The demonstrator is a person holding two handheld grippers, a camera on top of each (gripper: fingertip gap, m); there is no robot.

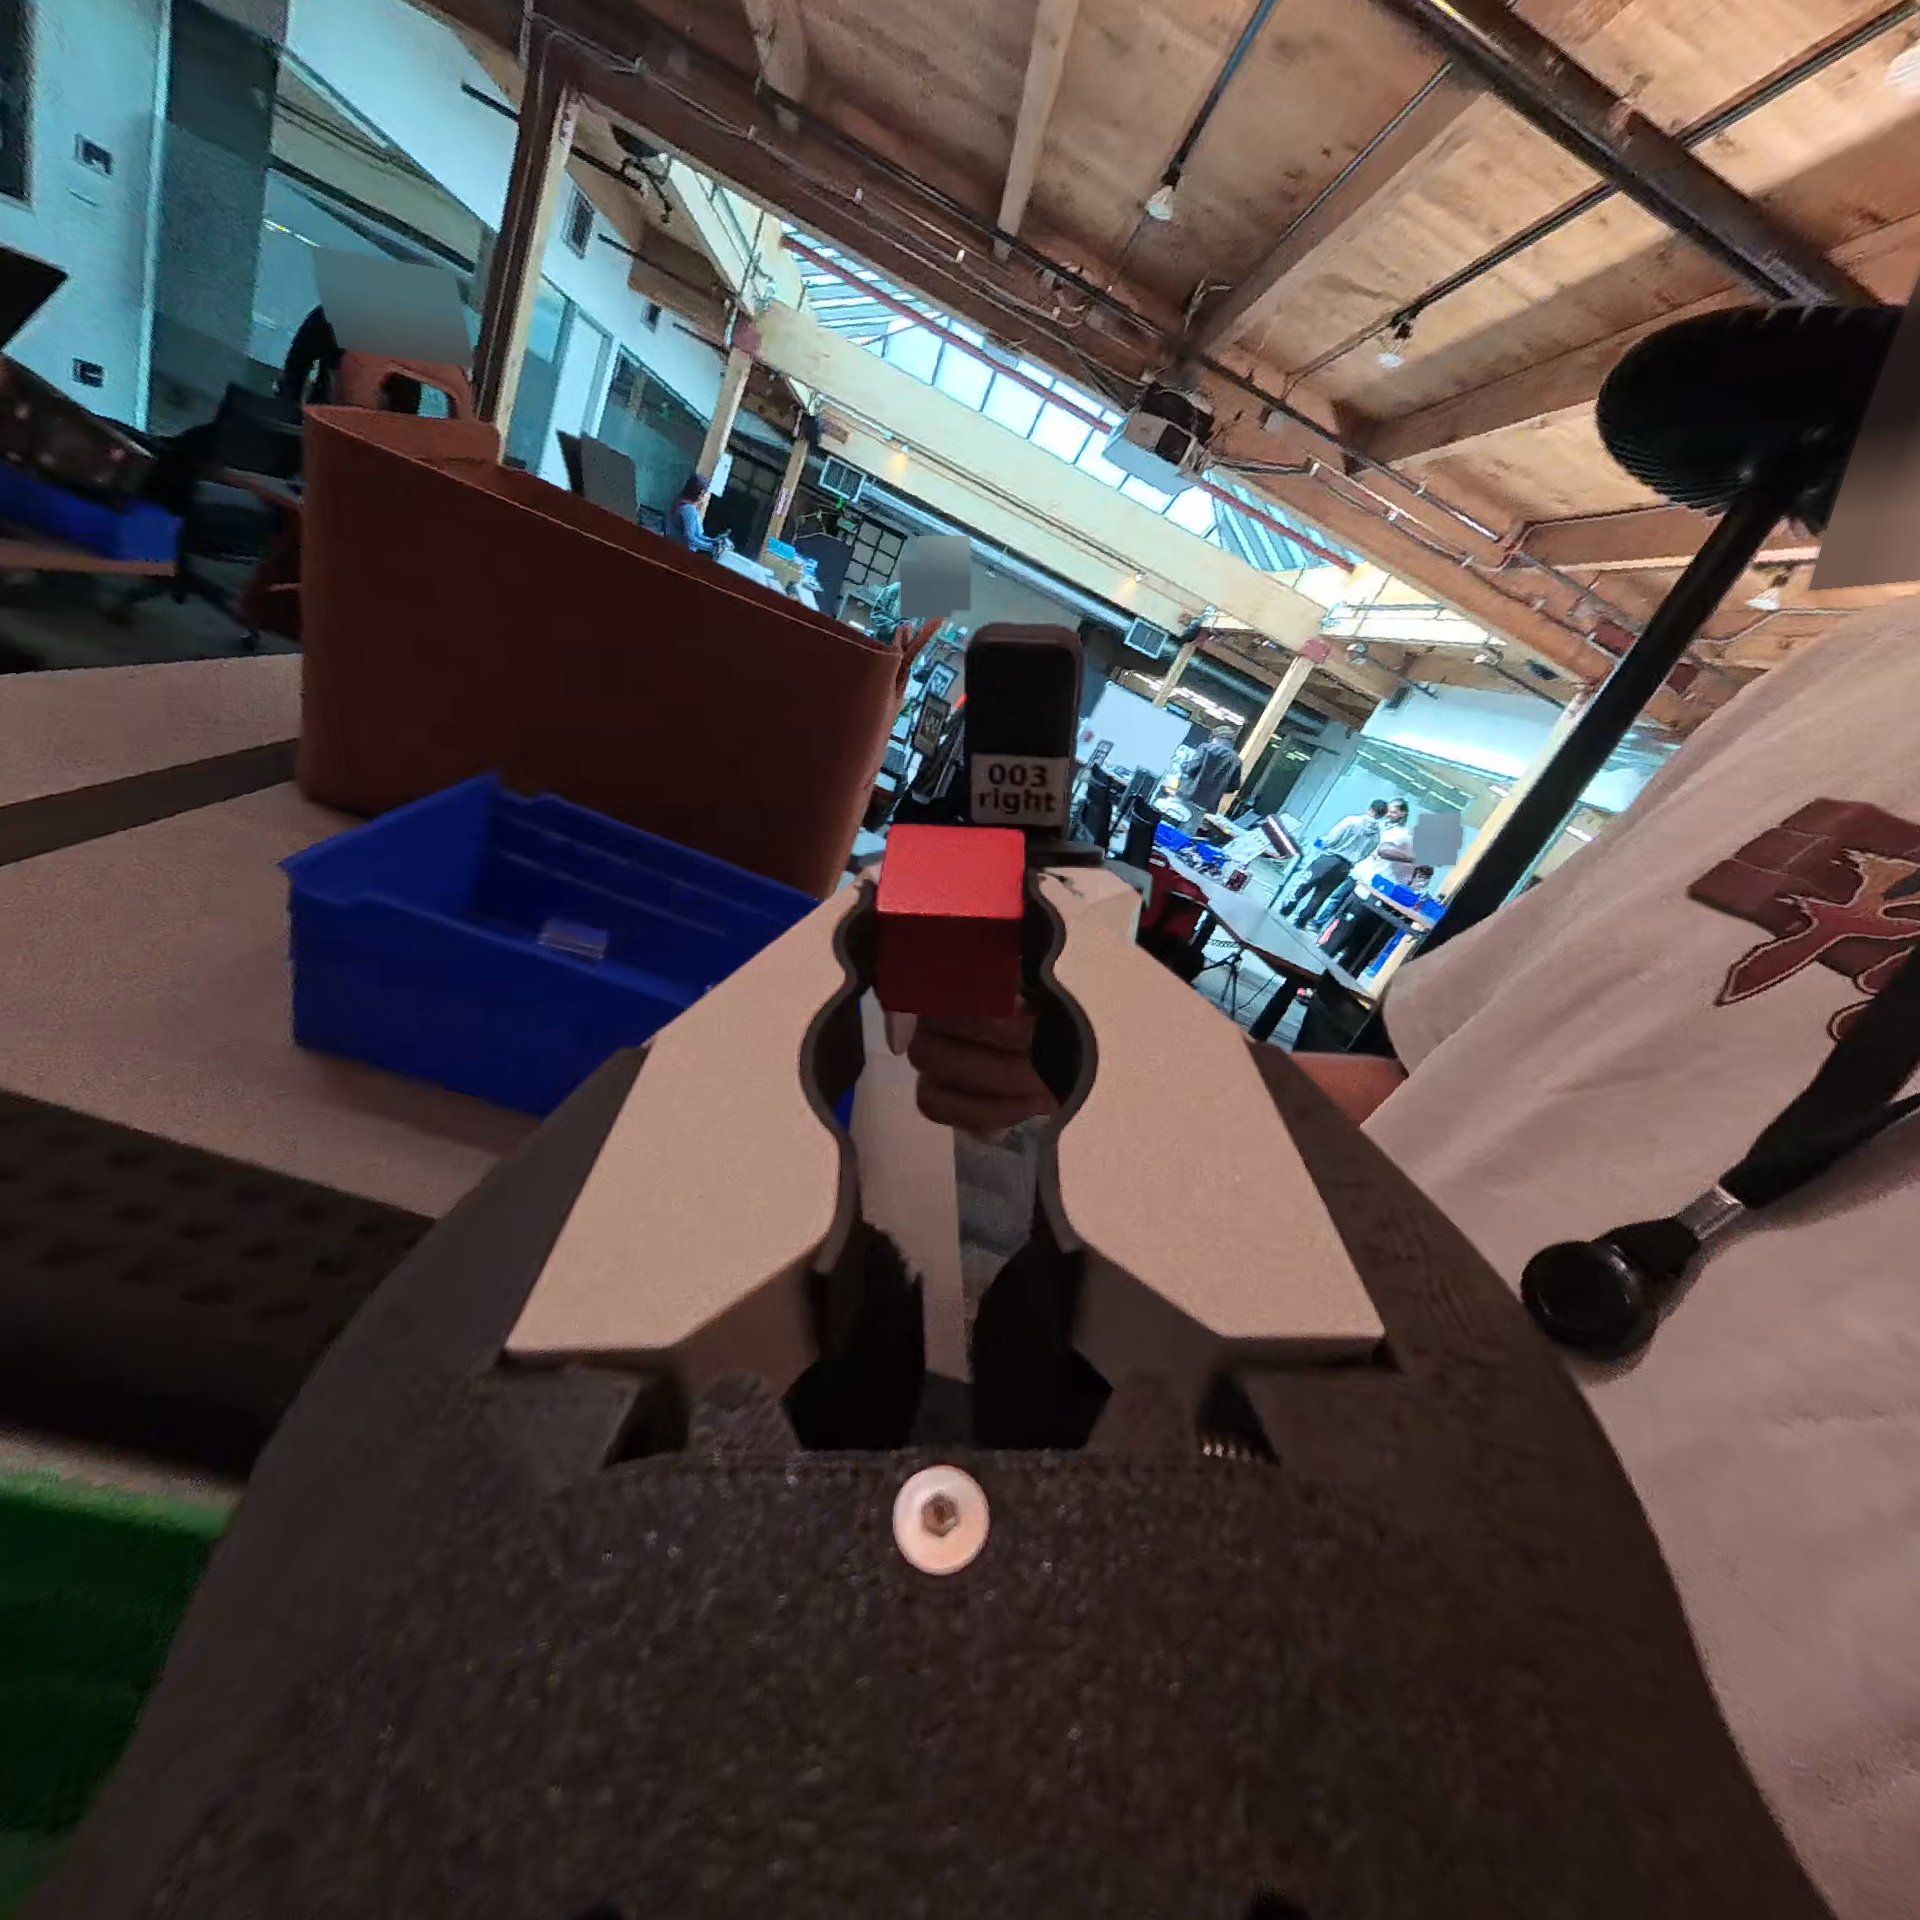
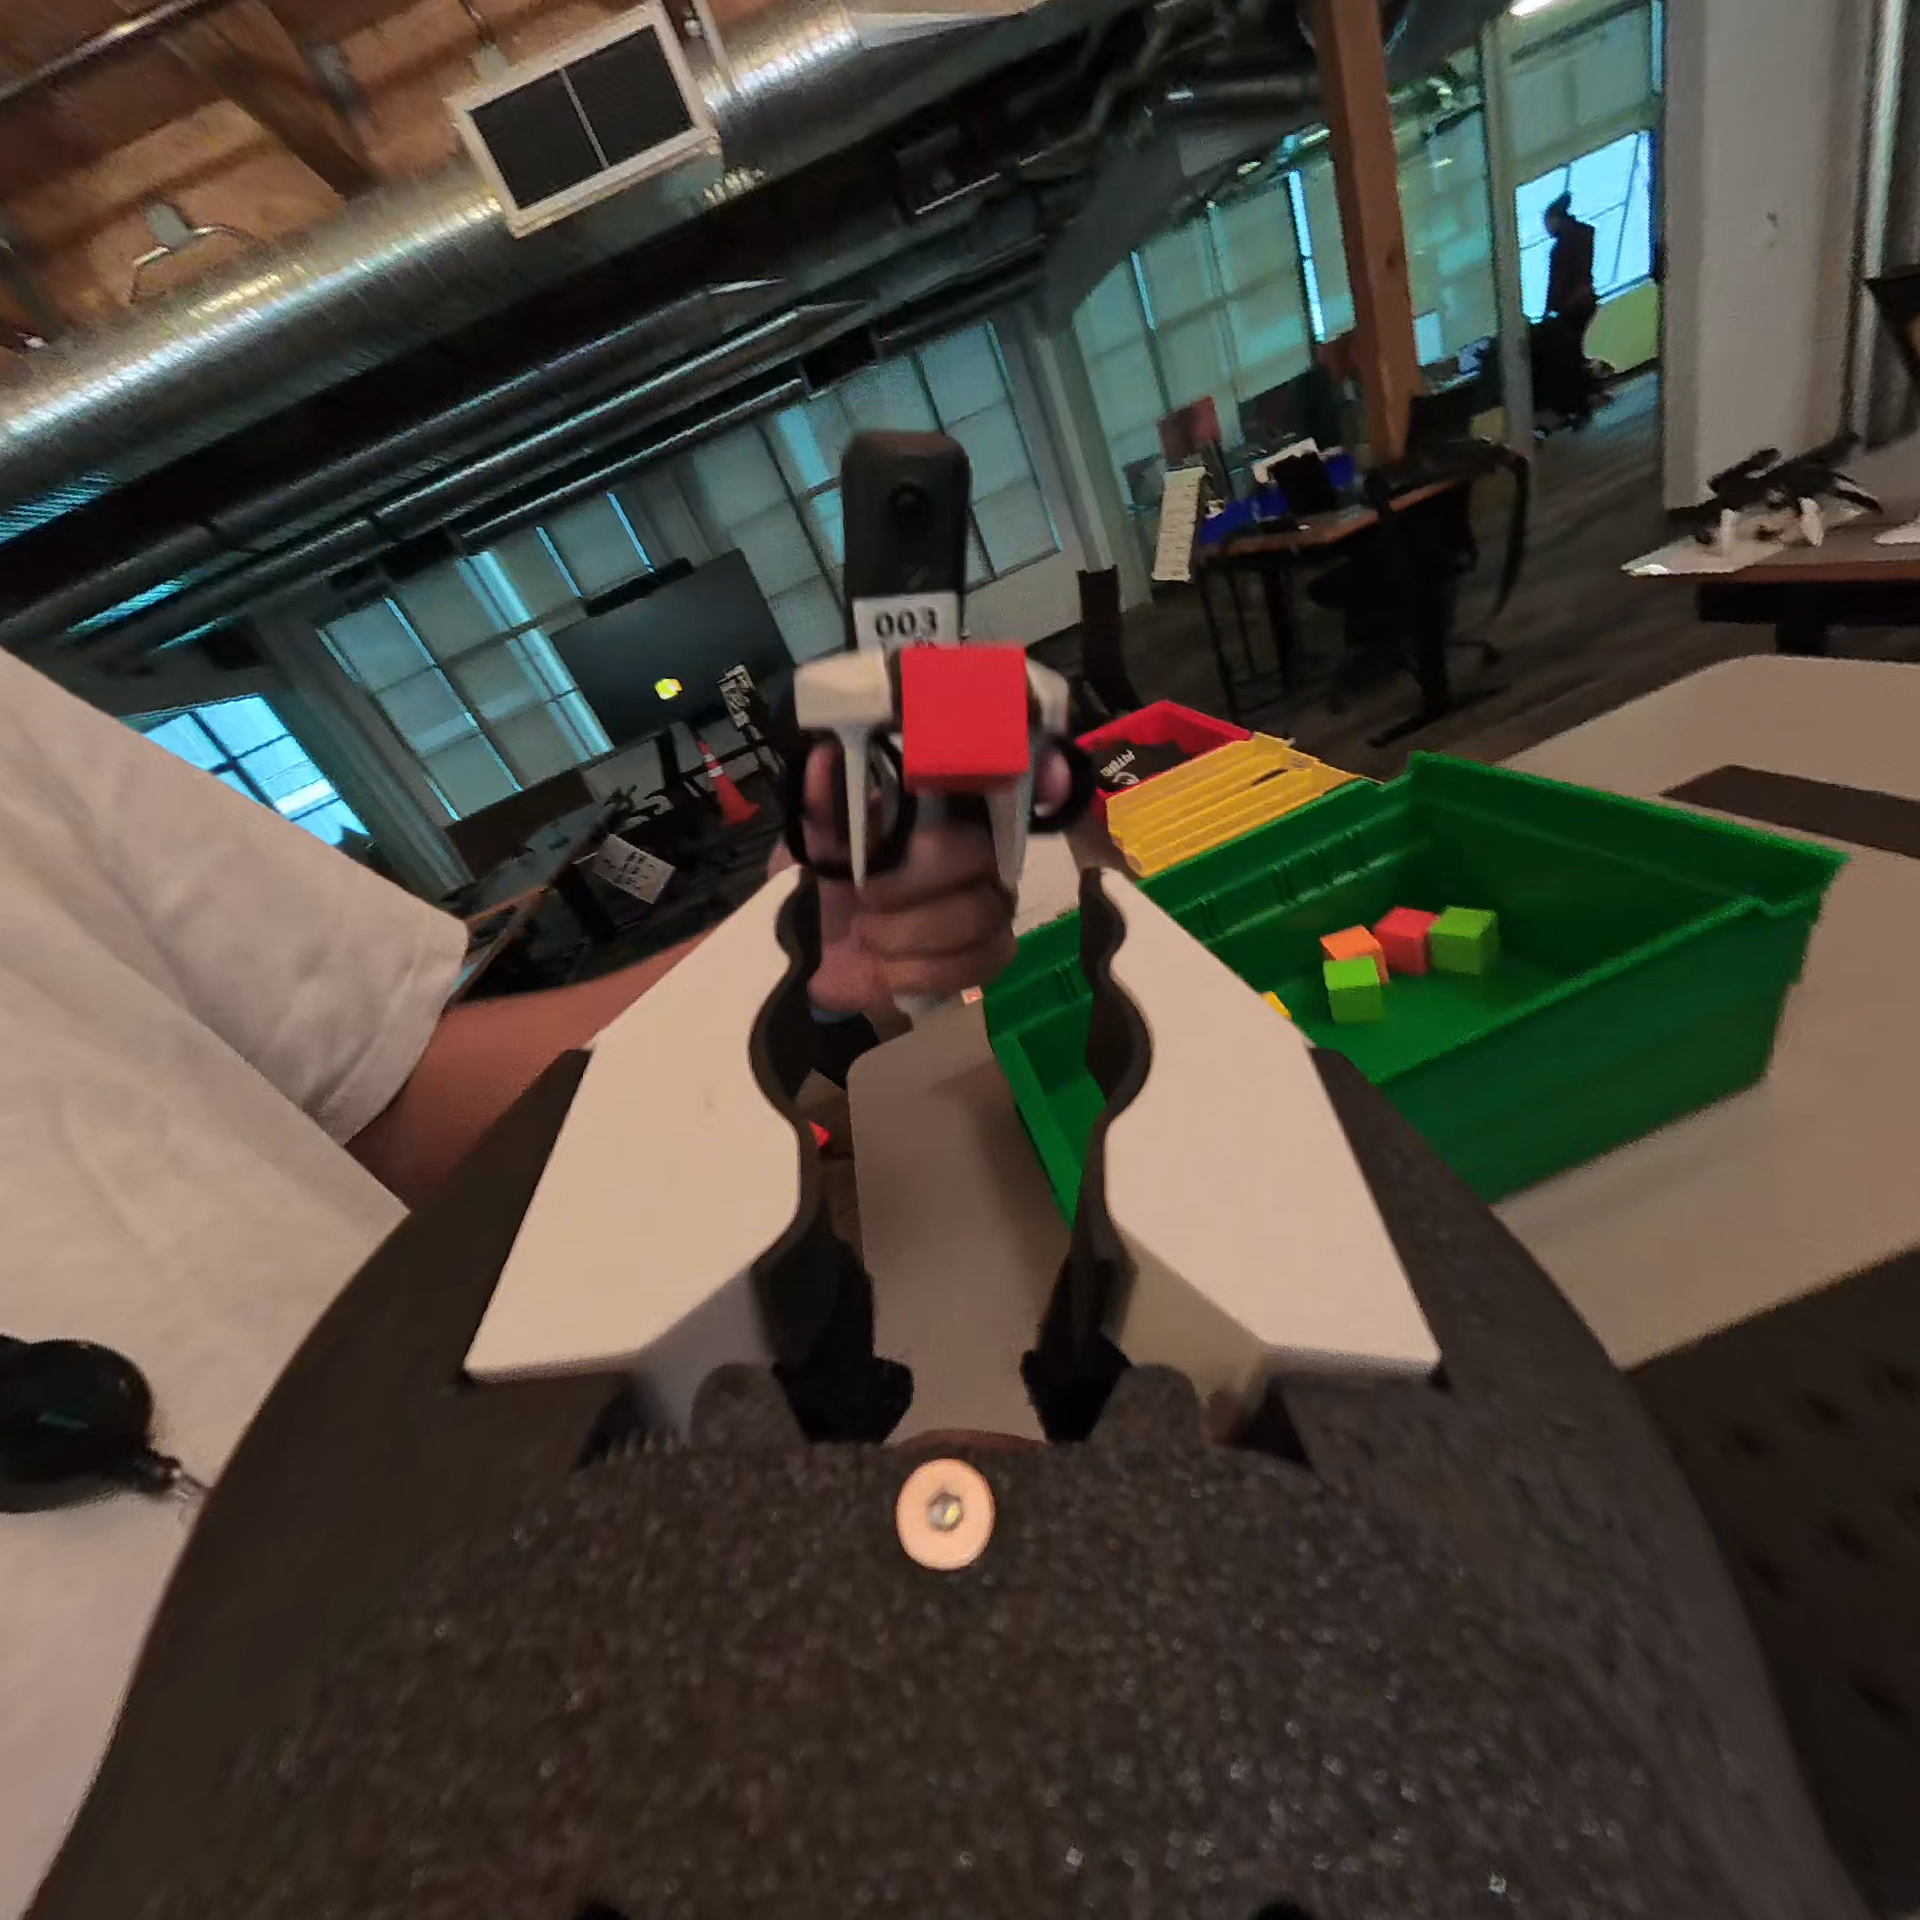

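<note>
My left gripper (image 1: 951, 896) is shut on a red cube (image 1: 948, 920), pinched between its fingertips and held up in the air. The same cube (image 2: 961, 717) shows in the right wrist view, clamped in the left gripper's white fingers (image 2: 844, 686), with a hand below it. My right gripper (image 2: 940, 894) is open and empty. It faces the left gripper, just short of and below the cube. In the left wrist view the right gripper's black camera body (image 1: 1020, 717) stands right behind the cube.
A blue bin (image 1: 436, 1029) and a brown basket (image 1: 582, 665) stand on the table to the left. A green bin (image 2: 1558, 1122) holding several coloured cubes (image 2: 1405, 940) is on the right, with a yellow bin (image 2: 1205, 795) and a red bin (image 2: 1158, 722) behind. A person in a white shirt (image 1: 1662, 1039) stands close.
</note>
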